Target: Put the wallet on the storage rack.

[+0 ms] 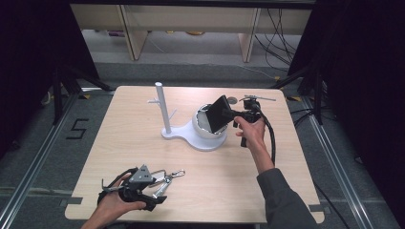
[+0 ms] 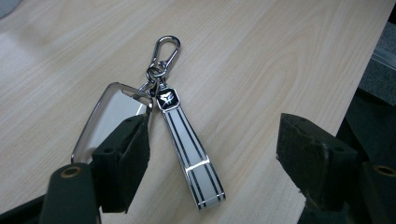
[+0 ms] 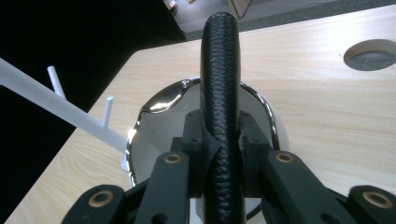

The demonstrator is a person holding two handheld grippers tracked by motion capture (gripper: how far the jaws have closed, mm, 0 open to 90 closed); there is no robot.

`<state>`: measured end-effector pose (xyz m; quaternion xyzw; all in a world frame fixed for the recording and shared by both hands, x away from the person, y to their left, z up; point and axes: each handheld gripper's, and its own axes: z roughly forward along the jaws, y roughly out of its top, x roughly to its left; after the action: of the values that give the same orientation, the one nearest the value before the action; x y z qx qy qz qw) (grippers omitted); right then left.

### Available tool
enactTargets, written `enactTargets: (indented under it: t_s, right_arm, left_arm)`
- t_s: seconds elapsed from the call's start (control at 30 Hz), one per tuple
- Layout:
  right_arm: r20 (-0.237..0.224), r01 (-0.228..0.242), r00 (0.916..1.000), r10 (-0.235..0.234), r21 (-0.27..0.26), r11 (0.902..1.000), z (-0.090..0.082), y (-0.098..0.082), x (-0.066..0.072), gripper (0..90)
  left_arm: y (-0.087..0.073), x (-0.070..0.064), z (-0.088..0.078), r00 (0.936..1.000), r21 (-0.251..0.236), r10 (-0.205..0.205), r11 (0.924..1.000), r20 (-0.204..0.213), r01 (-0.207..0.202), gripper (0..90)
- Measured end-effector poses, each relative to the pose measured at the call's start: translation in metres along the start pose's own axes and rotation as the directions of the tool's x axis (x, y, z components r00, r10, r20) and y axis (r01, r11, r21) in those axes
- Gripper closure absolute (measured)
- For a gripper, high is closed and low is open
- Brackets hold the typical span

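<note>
**Wallet over bowl, keys near L tool**

R tool (image 3: 223,154) clamped on black wallet (image 1: 219,113), held tilted above white bowl (image 1: 203,126) on the stand base (image 1: 177,133), mid counter (image 1: 119,143). L tool (image 2: 210,158) jaws apart, low at near-left edge; key fob w/ strap (image 2: 189,149) lies on the counter between them, left pad touching the fob.

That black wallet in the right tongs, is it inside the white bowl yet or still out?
Out. The black wallet, clamped in the right tongs, stands tilted above the white bowl.

Lab: floor rails (image 1: 28,176), loose cables (image 1: 279,36)
</note>
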<state>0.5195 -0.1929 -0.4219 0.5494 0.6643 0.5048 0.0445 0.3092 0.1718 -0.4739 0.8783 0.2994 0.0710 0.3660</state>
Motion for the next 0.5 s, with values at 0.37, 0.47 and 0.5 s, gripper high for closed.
enactTargets:
  t_s: [0.37,0.47,0.5]
  right_arm:
    - [0.019,0.032,0.9993,-0.032,0.029,0.9991,0.020,-0.009,0.000,75.9]
    - [0.028,0.062,0.9976,-0.063,0.031,0.9976,0.021,-0.008,0.000,75.3]
    - [0.025,0.055,0.9981,-0.056,0.038,0.9977,0.020,-0.008,0.001,74.0]
  left_arm:
    - [0.000,-0.002,0.002,0.9999,0.005,0.011,0.9999,0.001,-0.011,25.6]
    - [-0.001,-0.002,0.002,0.9999,0.009,0.015,0.9998,-0.001,-0.015,25.7]
    - [0.000,-0.001,0.001,0.9997,0.010,0.023,0.9997,-0.006,-0.023,25.7]
